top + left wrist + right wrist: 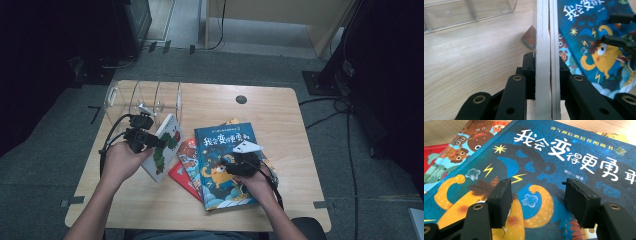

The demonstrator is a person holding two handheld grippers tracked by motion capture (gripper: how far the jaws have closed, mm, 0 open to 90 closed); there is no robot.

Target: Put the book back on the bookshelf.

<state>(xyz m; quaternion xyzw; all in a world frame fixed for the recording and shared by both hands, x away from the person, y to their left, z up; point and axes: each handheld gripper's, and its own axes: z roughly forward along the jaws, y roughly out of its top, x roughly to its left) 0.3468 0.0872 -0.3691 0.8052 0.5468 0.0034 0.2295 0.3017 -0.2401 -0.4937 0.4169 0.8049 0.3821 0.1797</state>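
While the left gripper [142, 134] pinches a white picture book [164, 148] by its edge, lifted and tilted near the table's [280, 115] left edge, a clear divider rack [142, 100] stands just behind at the far left corner. Right gripper [239, 162], jaws spread and empty, hovers over the blue book [225, 170] topping a fanned stack mid-table
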